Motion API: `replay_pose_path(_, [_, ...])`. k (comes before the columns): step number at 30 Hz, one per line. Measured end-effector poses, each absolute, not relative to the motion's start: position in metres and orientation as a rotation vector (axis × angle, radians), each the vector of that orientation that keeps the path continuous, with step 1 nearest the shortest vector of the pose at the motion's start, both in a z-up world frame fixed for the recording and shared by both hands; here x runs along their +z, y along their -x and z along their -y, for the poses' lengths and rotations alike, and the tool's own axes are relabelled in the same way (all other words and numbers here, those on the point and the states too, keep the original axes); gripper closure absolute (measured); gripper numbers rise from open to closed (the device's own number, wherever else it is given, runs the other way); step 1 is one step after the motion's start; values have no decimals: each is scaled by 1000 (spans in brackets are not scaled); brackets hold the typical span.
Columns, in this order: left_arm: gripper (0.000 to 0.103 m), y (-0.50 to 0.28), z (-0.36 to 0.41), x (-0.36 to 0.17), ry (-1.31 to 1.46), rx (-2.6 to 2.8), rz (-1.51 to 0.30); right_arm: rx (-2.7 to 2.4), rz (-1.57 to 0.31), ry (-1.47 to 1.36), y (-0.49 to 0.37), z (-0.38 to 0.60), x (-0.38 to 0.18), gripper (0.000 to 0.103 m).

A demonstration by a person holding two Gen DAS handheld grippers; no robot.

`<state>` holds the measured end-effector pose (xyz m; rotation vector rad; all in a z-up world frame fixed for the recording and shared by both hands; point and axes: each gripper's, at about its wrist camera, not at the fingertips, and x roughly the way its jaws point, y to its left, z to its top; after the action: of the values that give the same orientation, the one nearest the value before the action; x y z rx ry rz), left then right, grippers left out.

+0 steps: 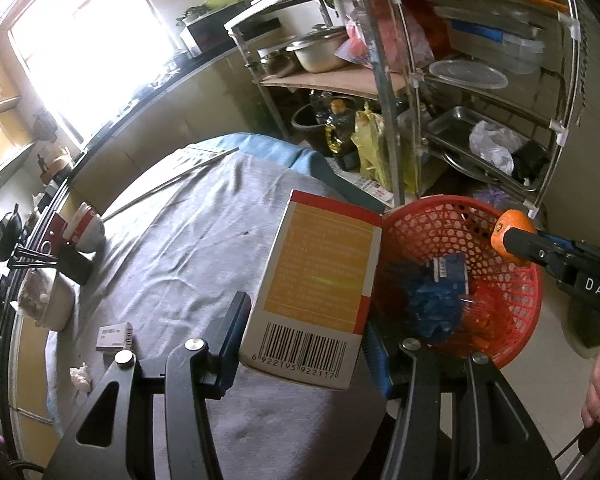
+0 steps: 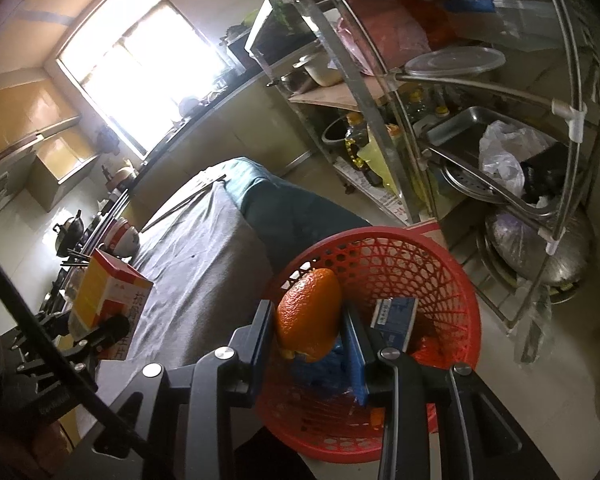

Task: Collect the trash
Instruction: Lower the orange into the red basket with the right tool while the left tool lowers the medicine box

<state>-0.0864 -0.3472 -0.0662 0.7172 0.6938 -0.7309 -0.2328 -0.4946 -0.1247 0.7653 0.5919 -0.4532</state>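
1. The carton (image 1: 320,280) is showing smooth printed cardboard with a faint sheen.
2. The basket (image 2: 432,276) is looking like glossy red plastic lattice.
3. The orange peel (image 2: 308,314) is showing a pitted, slightly shiny skin.
4. The tablecloth (image 1: 188,240) is lying as matt, wrinkled grey cloth.
5. The rack (image 2: 380,128) is gleaming as polished metal tube.
6. The blue bag (image 1: 432,308) in the basket is looking like crinkled thin plastic.
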Motion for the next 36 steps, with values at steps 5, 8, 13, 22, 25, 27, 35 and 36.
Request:
replay_pose_path(5, [48, 92, 352, -72, -728, -749, -707, -466, -599, -776, 238, 499, -129, 67])
replay_pose_path(8, [48, 95, 354, -75, -739, -758, -708, -473, -600, -782, 241, 500, -131, 67])
replay_pose_path(13, [48, 102, 359, -79, -759, -780, -706, -484, -604, -791, 246, 503, -134, 67])
replay_pose_path(22, [48, 111, 367, -83, -786, -810, -700, -500, -605, -802, 254, 507, -137, 67])
replay_pose_path(25, [48, 114, 370, -84, -793, -822, -702, -507, -605, -806, 258, 508, -138, 67])
replay_pose_path(27, [48, 116, 372, -85, -798, -828, -699, -511, -607, -808, 260, 509, -139, 67])
replay_pose_path(35, [48, 125, 378, -89, -816, -859, -699, -521, -612, -824, 266, 512, -144, 67])
replay_pose_path(36, [48, 126, 378, -90, -818, -862, -700, -521, -612, -823, 266, 512, -144, 67])
